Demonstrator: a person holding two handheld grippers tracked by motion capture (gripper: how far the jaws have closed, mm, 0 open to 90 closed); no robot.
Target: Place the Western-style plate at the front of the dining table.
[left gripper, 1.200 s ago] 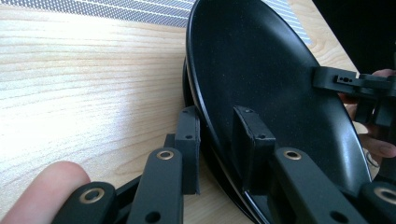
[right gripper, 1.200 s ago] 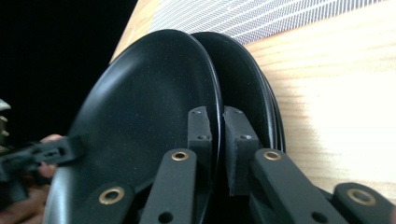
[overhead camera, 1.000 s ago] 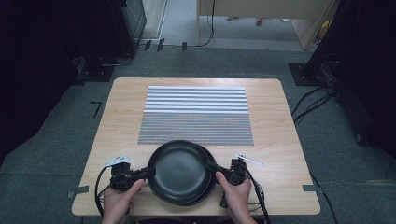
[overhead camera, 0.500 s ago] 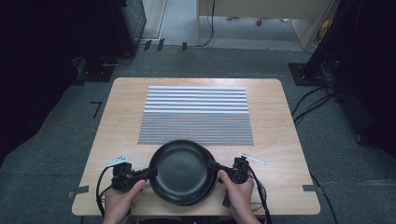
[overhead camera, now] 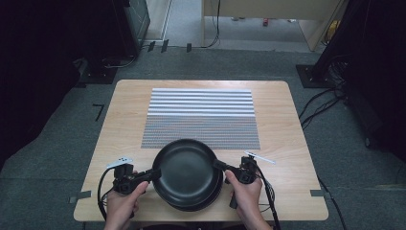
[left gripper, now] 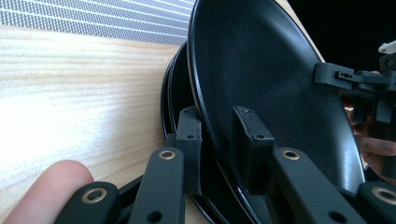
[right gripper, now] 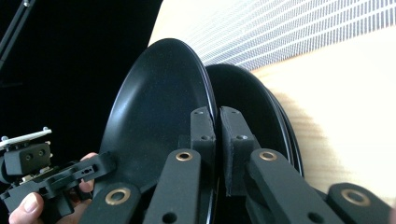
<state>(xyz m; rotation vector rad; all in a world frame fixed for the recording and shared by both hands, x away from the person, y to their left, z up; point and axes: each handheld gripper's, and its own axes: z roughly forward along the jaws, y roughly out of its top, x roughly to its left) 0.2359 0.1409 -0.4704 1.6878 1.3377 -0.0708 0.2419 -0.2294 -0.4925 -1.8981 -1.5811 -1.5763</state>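
Top black plate held by both claws over the stack, little altered since a second earlier.

Nearest the person, the left claw (overhead camera: 154, 174) and the right claw (overhead camera: 216, 165) were each clenched on opposite rims of the round black glossy plate (overhead camera: 185, 165), which was kept lifted and slightly offset above the stack of matching black plates (overhead camera: 210, 197) at the near edge of the pale wooden worktop (overhead camera: 124, 120); a separating lift was judged to be under way. Beyond lay the striped grey-and-white mat (overhead camera: 201, 117), untouched.
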